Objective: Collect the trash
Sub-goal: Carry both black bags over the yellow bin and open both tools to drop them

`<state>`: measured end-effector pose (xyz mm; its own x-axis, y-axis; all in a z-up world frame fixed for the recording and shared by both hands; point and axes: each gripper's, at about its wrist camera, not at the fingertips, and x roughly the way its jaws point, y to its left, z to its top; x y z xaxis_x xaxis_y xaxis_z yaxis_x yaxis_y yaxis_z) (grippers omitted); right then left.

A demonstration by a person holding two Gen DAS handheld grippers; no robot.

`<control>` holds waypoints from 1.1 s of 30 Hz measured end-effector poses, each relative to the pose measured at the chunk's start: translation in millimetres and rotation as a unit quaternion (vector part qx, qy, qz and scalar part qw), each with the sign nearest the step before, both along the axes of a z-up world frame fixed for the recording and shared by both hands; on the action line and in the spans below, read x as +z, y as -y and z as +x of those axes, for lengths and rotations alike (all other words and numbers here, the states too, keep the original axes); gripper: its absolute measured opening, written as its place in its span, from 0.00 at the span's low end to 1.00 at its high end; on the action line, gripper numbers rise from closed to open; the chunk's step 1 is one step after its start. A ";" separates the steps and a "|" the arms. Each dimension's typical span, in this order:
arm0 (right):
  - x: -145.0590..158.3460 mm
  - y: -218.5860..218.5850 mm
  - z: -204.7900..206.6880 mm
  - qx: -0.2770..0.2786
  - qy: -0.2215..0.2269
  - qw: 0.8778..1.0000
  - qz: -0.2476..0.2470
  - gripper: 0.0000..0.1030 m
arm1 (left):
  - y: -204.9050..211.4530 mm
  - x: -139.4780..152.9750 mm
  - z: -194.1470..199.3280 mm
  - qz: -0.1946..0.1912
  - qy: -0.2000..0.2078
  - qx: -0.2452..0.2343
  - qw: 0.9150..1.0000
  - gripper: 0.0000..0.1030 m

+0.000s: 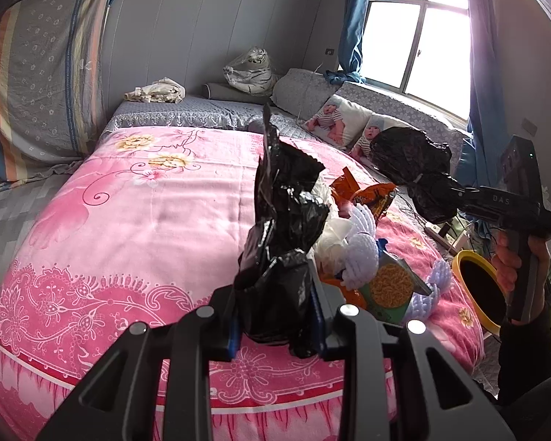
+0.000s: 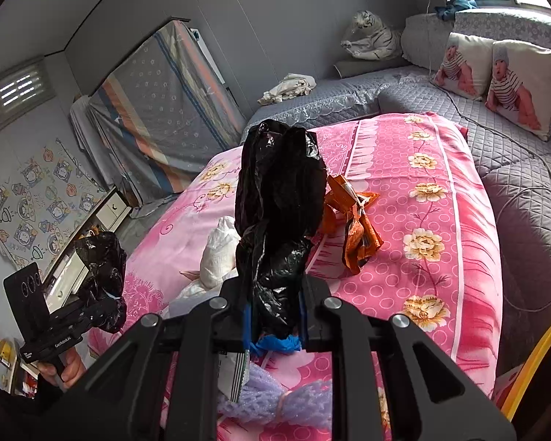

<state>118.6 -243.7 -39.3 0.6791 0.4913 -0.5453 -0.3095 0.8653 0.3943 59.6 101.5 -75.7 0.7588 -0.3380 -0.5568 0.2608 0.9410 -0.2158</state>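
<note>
With my left gripper (image 1: 277, 316) and right gripper (image 2: 275, 316) each clamped on a black trash bag (image 1: 286, 220), I judge I'm opening it above the wrappers (image 1: 371, 202) on the pink blanket (image 1: 147, 220), which go in next.

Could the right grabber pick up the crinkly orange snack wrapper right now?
Probably not yet. The right gripper is shut on the black plastic trash bag, so its jaws are full. The crinkly orange snack wrapper lies uncovered on the pink flowered blanket beyond it.
</note>
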 end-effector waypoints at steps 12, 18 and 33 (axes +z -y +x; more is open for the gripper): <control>-1.2 61.0 -34.5 -0.090 0.005 0.996 0.027 0.16 | 63.0 9.9 21.4 0.001 0.005 -0.068 0.998 0.26; 6.3 100.4 -58.0 -0.168 0.034 0.985 0.013 0.16 | 110.2 20.7 37.4 0.004 0.013 -0.098 0.995 0.27; 30.2 171.5 -132.9 -0.306 0.114 0.945 -0.017 0.16 | 249.1 45.5 50.7 -0.013 0.062 -0.216 0.974 0.27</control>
